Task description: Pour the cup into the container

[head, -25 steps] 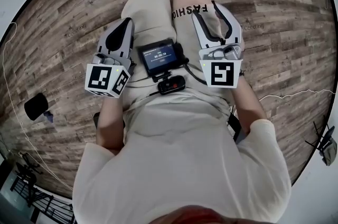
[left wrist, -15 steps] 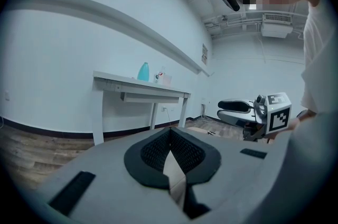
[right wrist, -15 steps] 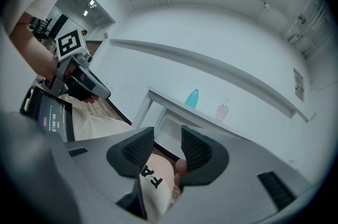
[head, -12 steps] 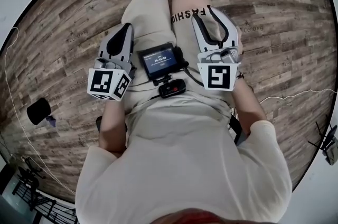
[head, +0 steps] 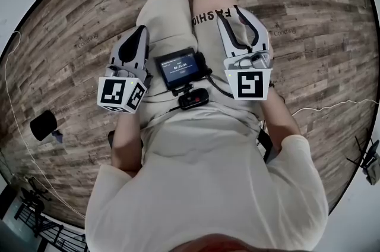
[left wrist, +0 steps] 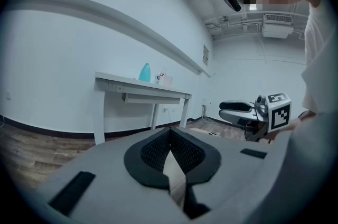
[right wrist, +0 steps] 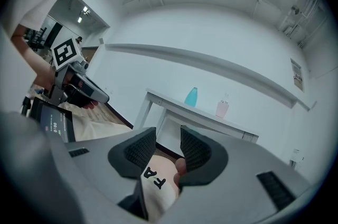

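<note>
Both grippers rest on our lap, left gripper (left wrist: 170,133) shut, right gripper (right wrist: 168,143) just closing to a narrow empty gap; teal cup (right wrist: 191,96) and pink container (right wrist: 222,108) stand upright on the table (right wrist: 174,104) well ahead, neither hand clearly nearer.

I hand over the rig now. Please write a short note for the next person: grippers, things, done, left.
Left hand-held gripper: jaws shut, empty, over the left thigh.
Right hand-held gripper: jaws have just been closing, now a narrow gap, nothing in it; over the right thigh.
Things: a teal vessel and a small pink bottle stand on the white table across the room; which is the cup I cannot tell.
Done: nothing poured.
Left: go to the table, take the cup, pour into the container.
</note>
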{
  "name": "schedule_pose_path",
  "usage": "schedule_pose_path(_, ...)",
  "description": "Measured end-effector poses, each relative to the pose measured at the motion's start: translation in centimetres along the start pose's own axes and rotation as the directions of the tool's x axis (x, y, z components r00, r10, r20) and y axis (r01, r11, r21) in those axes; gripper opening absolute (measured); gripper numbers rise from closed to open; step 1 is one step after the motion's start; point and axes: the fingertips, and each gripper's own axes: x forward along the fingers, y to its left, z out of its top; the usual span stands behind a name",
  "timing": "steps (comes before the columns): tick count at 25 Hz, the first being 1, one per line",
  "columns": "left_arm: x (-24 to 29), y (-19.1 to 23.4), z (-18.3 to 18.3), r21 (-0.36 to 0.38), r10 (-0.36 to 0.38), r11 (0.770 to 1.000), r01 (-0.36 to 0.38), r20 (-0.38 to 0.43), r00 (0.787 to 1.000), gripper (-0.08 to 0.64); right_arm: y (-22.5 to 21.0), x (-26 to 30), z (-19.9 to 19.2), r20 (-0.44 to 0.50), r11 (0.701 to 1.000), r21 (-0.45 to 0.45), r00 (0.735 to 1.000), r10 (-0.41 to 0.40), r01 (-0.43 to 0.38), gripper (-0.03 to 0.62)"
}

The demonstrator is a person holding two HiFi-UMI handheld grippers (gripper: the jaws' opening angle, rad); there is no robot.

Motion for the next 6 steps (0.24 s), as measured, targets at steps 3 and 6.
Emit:
schedule_pose_path(3, 0.04, 0.09, 0.03, -0.016, -0.002, 1.0, 0.002, 0.003, 1.0, 0.012, -0.23, 0.04, -0.08, -0.005, 1.0, 0.011, 1.0, 0.002, -0.002, 0.144)
schedule_pose_path(6, 0.04, 0.33, 0.06, -0.036, -0.001, 0.999, 0.001, 0.008, 1.0, 0.012, -0.48, 0.25, -0.06, 0.002, 0.999, 0.039, 1.0, -0.002, 0.002, 0.138)
